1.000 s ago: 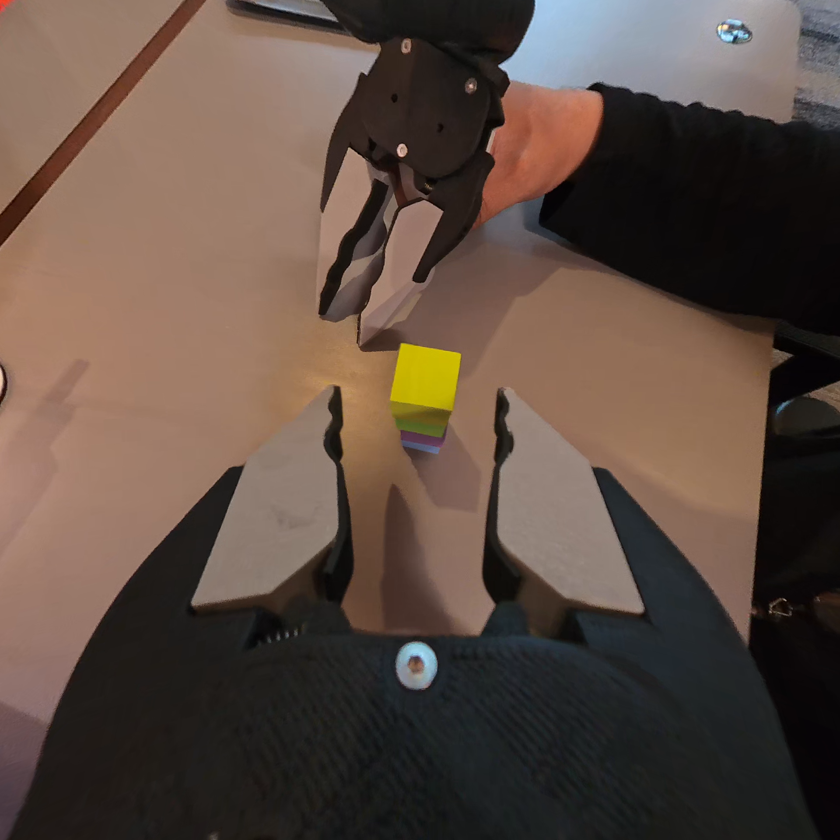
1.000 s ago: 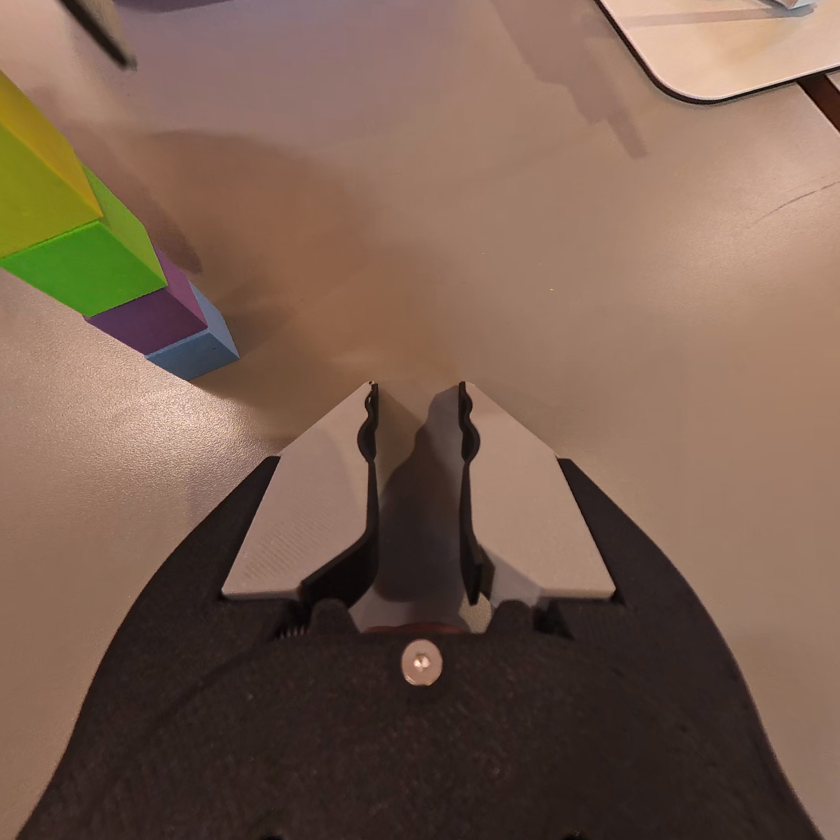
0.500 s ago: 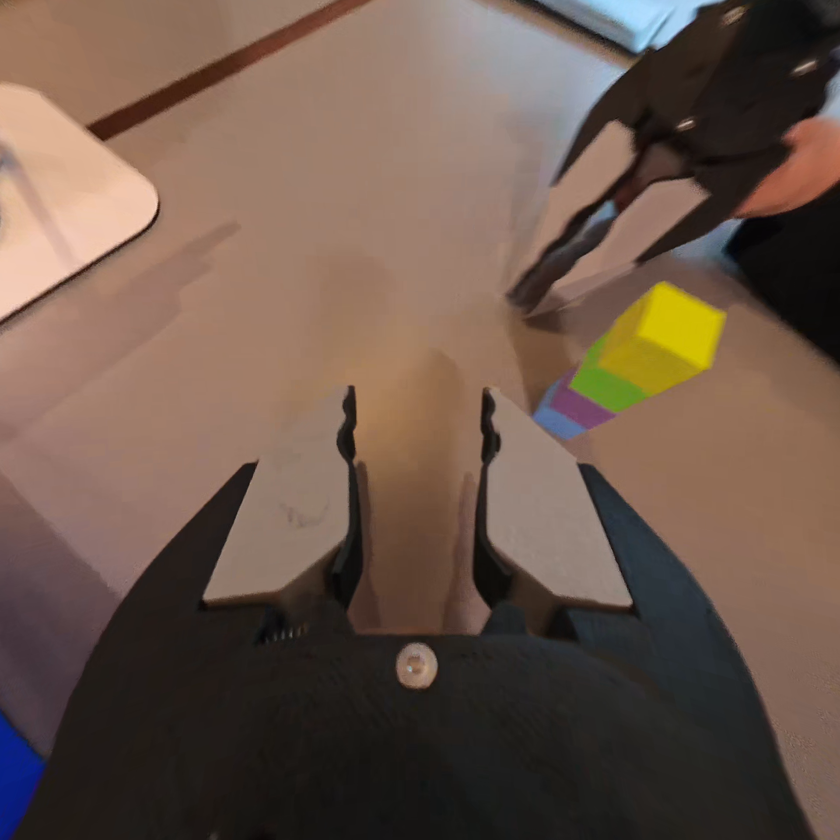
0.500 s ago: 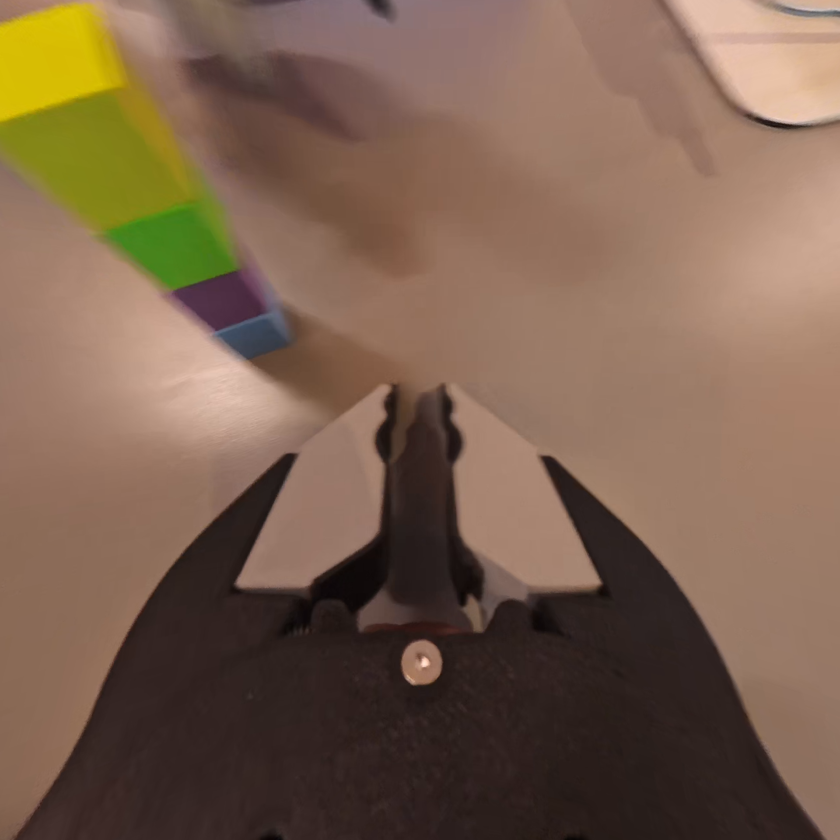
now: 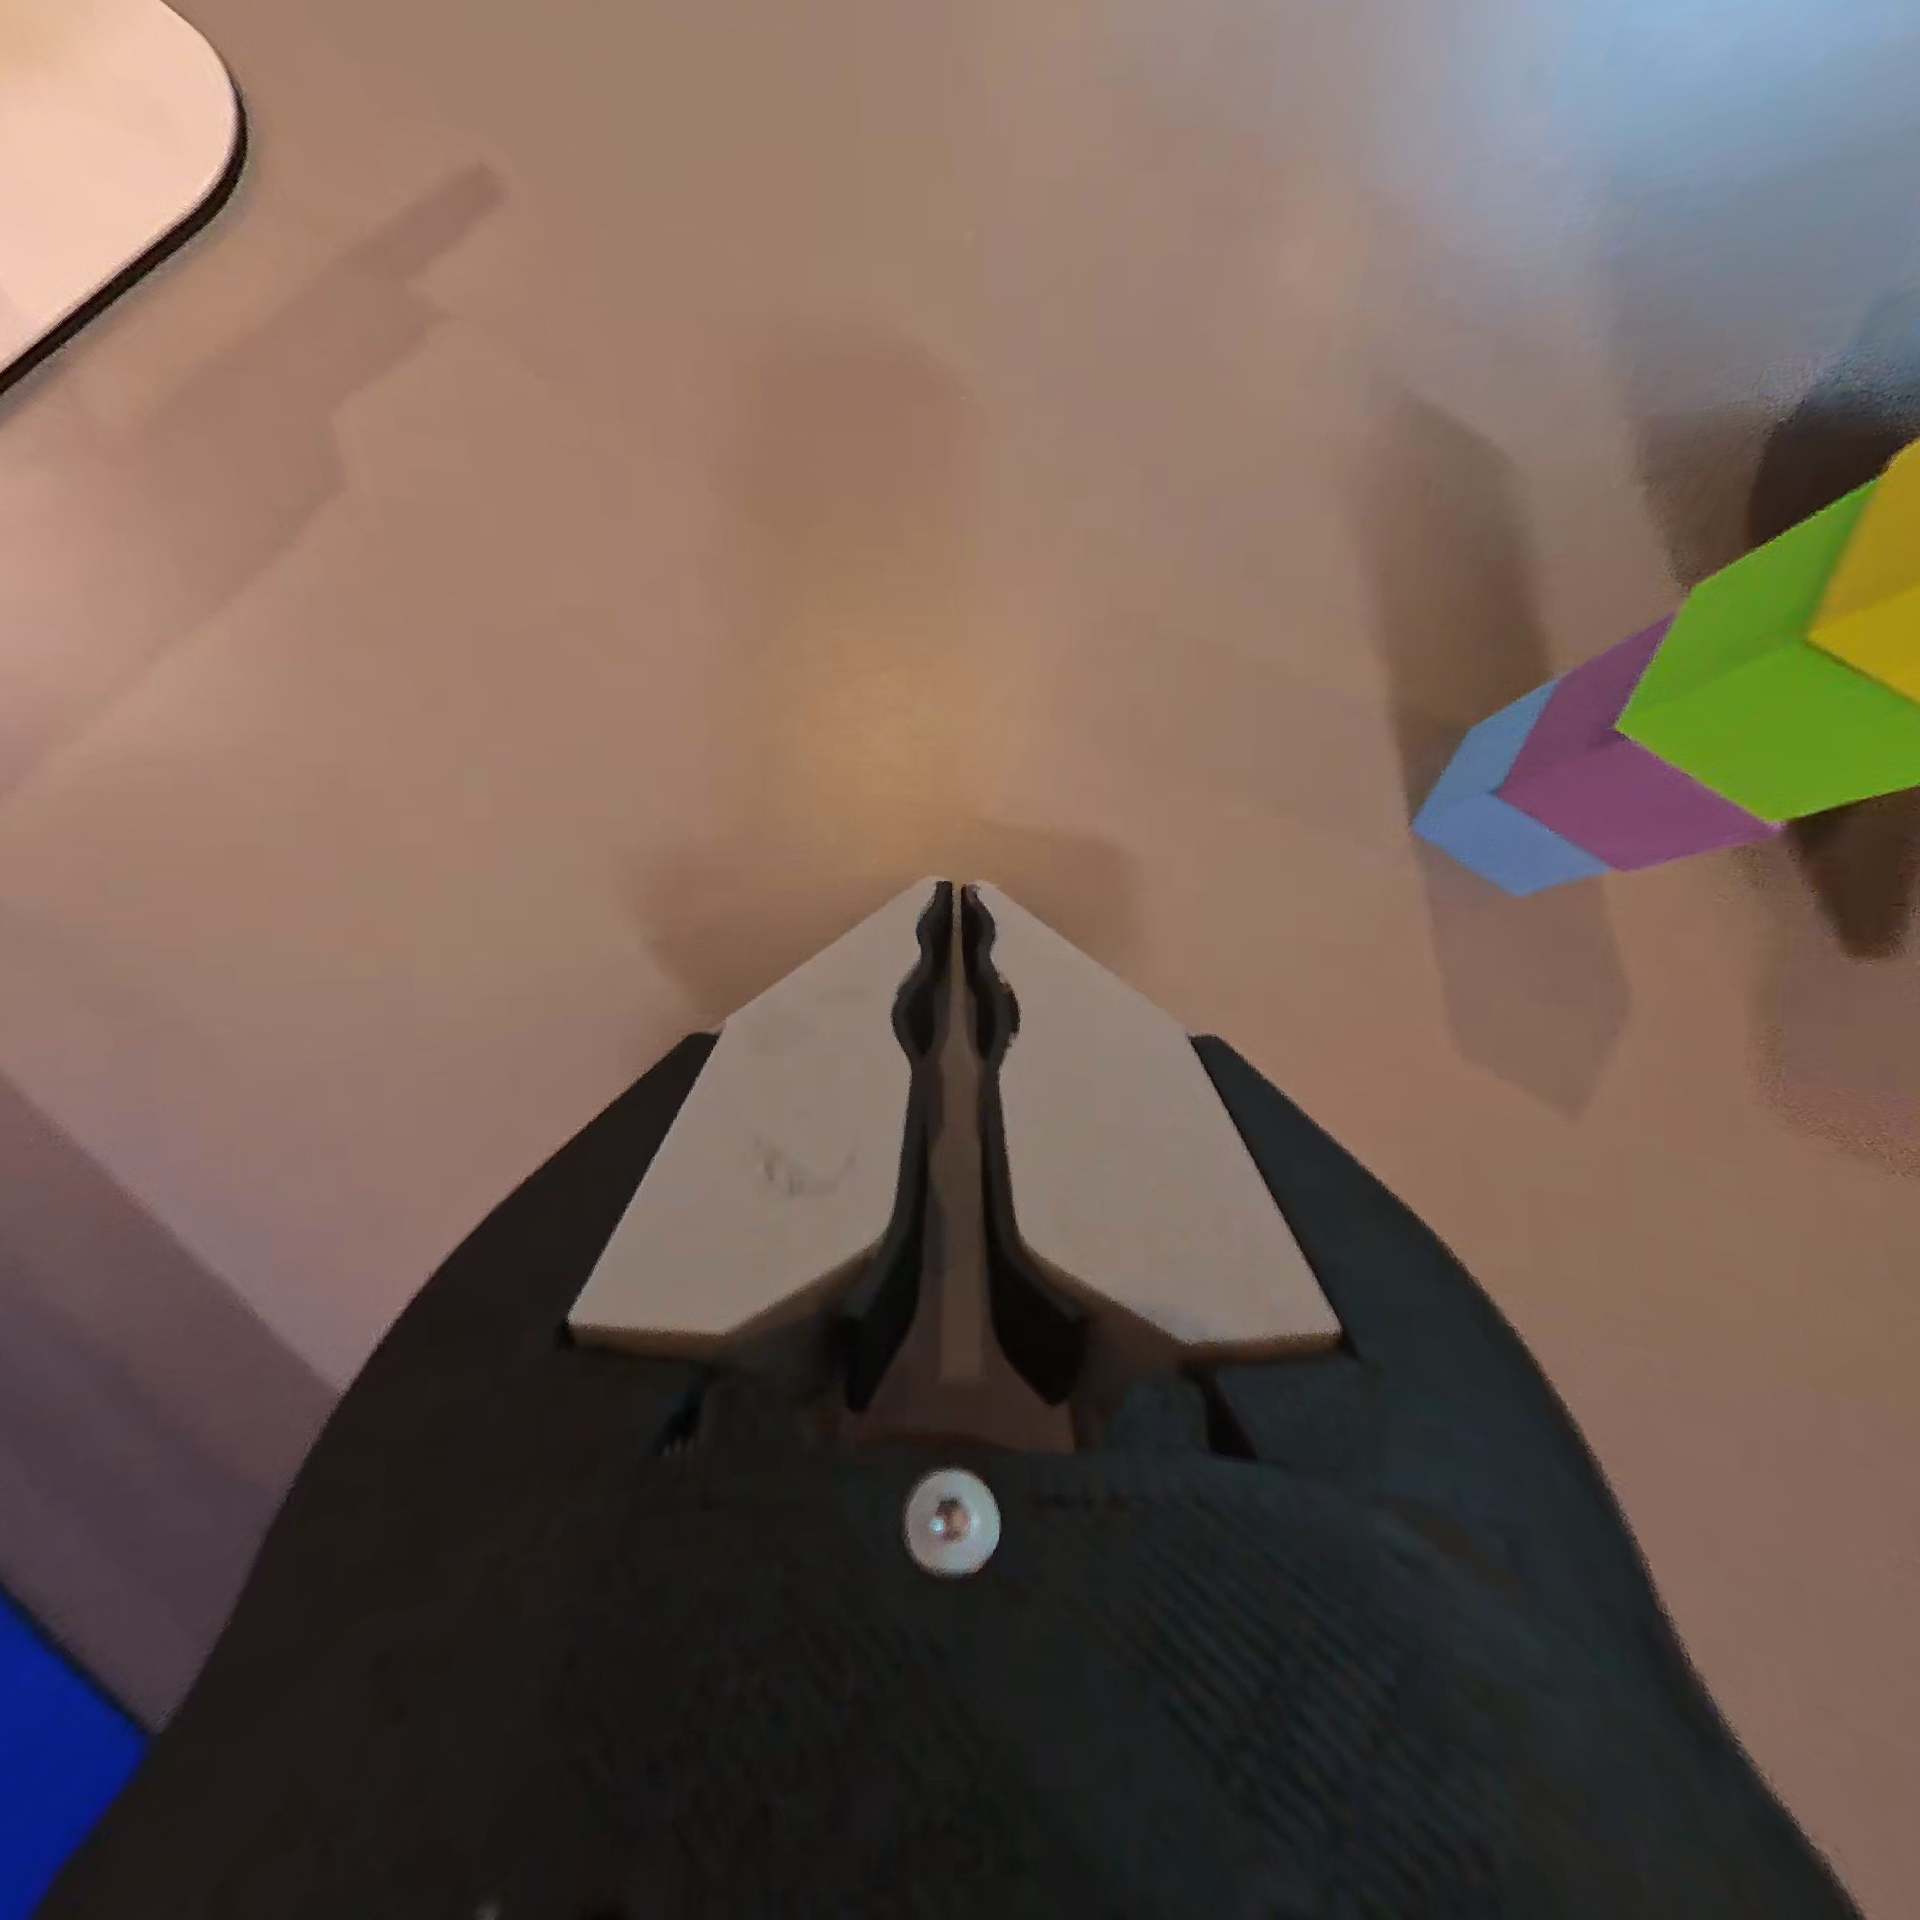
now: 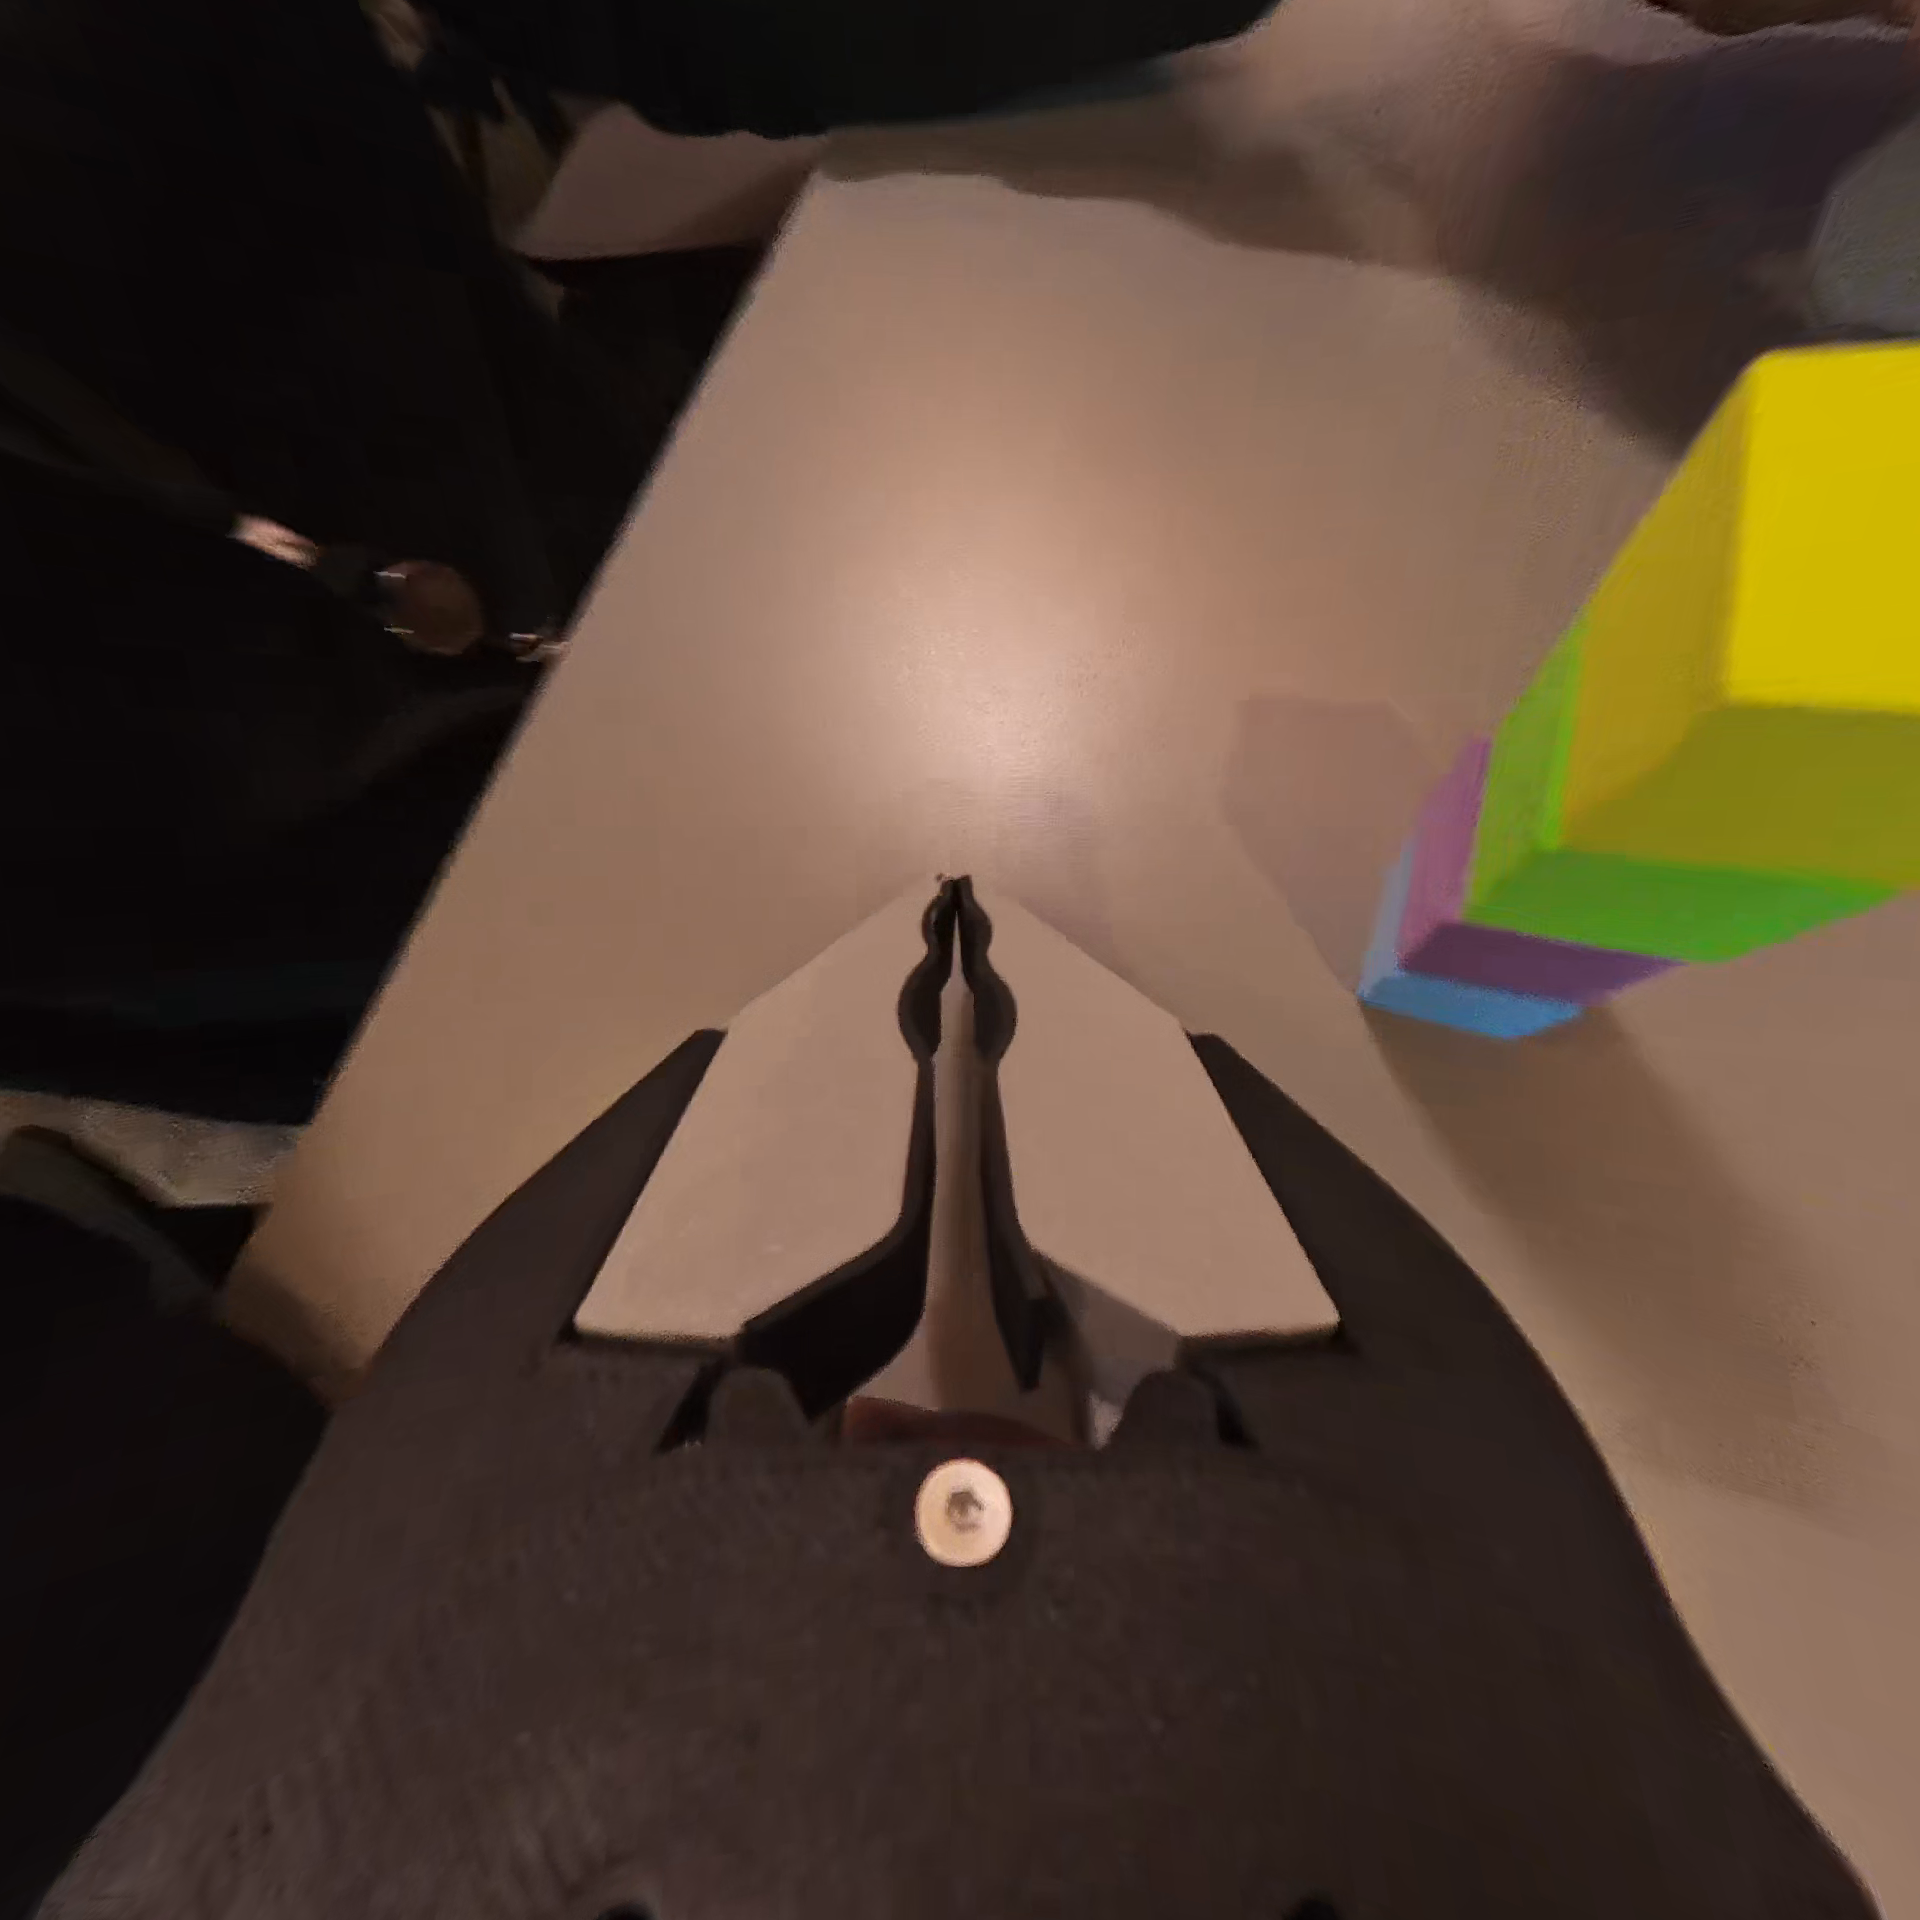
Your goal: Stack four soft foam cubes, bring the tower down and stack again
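A tower of foam cubes stands upright on the beige table: light blue cube (image 5: 1496, 831) at the bottom, purple cube (image 5: 1621, 779), green cube (image 5: 1766, 717) and yellow cube (image 5: 1881, 613) on top. It sits at the right edge of the left wrist view. In the right wrist view the tower is also at the right, with the yellow cube (image 6: 1818, 530) over the green cube (image 6: 1662, 904), the purple cube (image 6: 1527, 961) and the blue cube (image 6: 1465, 1003). My left gripper (image 5: 956, 888) is shut and empty, left of the tower. My right gripper (image 6: 954, 883) is shut and empty, apart from the tower.
A pale rounded mat (image 5: 94, 156) lies at the far left in the left wrist view. A blue object (image 5: 52, 1756) shows at the bottom left corner. The table edge (image 6: 582, 675) runs along the left in the right wrist view, with dark space beyond it. About 20 cm separates my left fingertips from my right. About 8 cm separates my right fingertips from the blue cube (image 6: 1465, 1003).
Both grippers have closed from open to shut. Both have swung away from the tower, which has slid from the centre or left to the right edge of each view. The tower stays standing.
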`<state>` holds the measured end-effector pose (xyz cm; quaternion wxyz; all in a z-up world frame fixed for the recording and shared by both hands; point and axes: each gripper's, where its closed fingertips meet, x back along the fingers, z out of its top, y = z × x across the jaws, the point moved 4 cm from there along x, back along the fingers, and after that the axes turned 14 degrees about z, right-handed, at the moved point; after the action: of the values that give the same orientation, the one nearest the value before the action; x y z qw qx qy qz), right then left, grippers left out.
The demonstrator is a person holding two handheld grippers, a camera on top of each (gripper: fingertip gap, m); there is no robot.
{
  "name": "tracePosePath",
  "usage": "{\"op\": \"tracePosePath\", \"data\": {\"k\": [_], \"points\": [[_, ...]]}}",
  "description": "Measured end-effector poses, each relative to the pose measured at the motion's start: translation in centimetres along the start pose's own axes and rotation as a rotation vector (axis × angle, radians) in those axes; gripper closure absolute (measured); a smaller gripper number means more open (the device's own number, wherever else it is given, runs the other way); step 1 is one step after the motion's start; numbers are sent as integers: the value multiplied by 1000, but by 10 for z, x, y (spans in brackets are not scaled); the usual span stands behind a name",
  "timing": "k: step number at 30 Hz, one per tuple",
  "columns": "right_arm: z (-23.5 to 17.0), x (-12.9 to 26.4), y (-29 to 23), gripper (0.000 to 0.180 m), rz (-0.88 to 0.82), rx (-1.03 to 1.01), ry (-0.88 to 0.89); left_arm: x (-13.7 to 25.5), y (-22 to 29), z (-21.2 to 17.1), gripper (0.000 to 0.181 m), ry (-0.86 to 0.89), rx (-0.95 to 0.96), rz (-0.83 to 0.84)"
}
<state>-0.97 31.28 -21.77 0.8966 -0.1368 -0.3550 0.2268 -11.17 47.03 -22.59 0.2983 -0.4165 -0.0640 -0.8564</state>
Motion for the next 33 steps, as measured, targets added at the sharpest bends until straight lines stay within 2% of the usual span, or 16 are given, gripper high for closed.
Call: {"op": "tracePosePath", "data": {"k": [3, 4, 9, 13, 20, 22, 25, 30, 33], "points": [[3, 27, 47, 180, -384, -41, -53, 0, 0, 0, 180, 1, 1, 2], [5, 40, 55, 180, -459, -87, -21, 0, 0, 0, 180, 0, 1, 2], [20, 85, 35, 176, -456, -31, 271, 0, -1, 0, 178, -1, 9, -2], [12, 114, 35, 175, -544, -56, 363, 0, 0, 0, 177, 2, 6, 1], [-3, 141, 41, 172, -596, -143, 489, 0, 5, 2, 169, 12, -28, 11], [-10, 142, 46, 167, -586, -201, 496, 2, 16, 3, 161, 16, -36, -60], [-12, 137, 48, 163, -532, -233, 501, 11, 39, 0, 165, 0, -41, -252], [-15, 133, 51, 163, -534, -242, 477, 29, 75, 0, 176, 20, -89, -508], [-14, 133, 52, 163, -539, -243, 476, 25, 83, 14, 173, 82, -50, -491]]}}
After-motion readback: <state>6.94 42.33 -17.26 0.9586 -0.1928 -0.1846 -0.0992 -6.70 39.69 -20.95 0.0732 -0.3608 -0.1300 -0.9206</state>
